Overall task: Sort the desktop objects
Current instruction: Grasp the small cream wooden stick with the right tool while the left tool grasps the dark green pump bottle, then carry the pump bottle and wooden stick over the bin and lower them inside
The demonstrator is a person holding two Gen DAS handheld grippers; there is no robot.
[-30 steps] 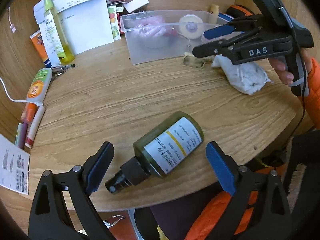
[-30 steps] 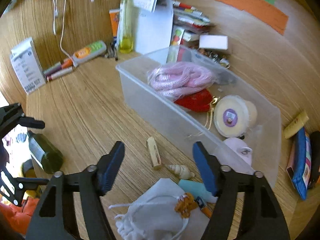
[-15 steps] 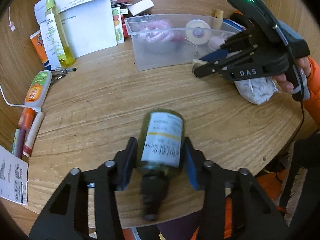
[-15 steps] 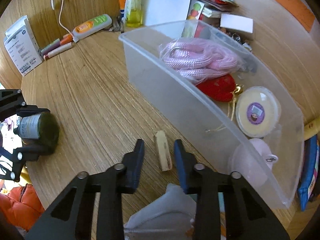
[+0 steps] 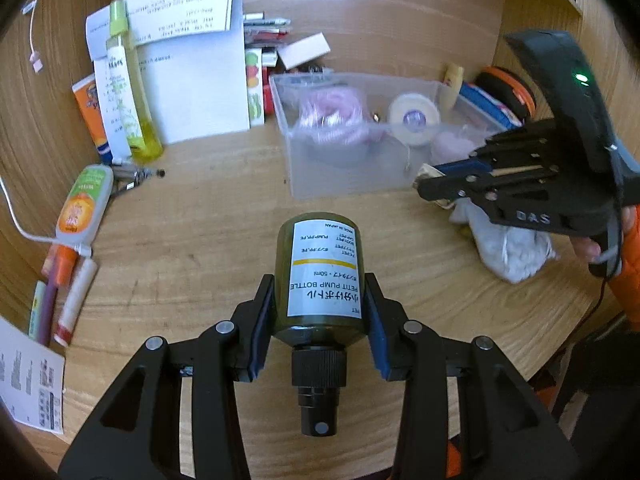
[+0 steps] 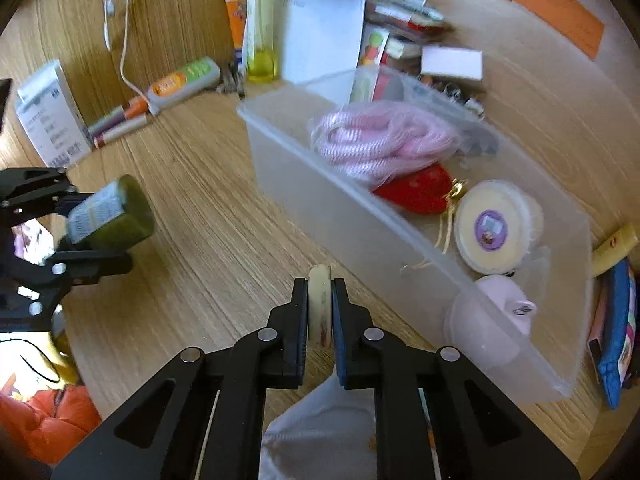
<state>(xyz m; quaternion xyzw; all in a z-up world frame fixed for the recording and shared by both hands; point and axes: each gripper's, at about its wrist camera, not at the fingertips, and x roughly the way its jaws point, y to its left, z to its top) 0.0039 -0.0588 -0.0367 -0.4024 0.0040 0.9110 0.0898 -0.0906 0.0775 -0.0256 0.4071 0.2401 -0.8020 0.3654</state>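
Since earlier: your left tool (image 5: 320,312) has gone from standing wide around the lying green pump bottle (image 5: 320,276) to clamping it; your right tool (image 6: 320,312) has closed on the small cream block (image 6: 319,304) that lay loose on the bench (image 5: 200,220).
Left tool: it grips the bottle by its sides, blue pads pressed on the glass, black pump cap pointing back toward the camera, base pointing forward.
Bottle position: in the right wrist view it (image 6: 110,216) appears held off the bench, tilted, well apart from the clear bin (image 6: 360,216).
Right tool: narrow, pinching the cream block upright between the pads, its top end poking just past the fingertips.
Block position: near the bin's long front wall, above the white cloth pouch (image 6: 320,428).
Bin contents: pink rope (image 6: 380,140), red strawberry charm (image 6: 420,188), round cream tin (image 6: 496,228), pale pink item (image 6: 500,300).
Bench edge: yellow bottle (image 5: 132,92), papers, pens and an orange-labelled tube (image 5: 82,204) lie along the back and left.
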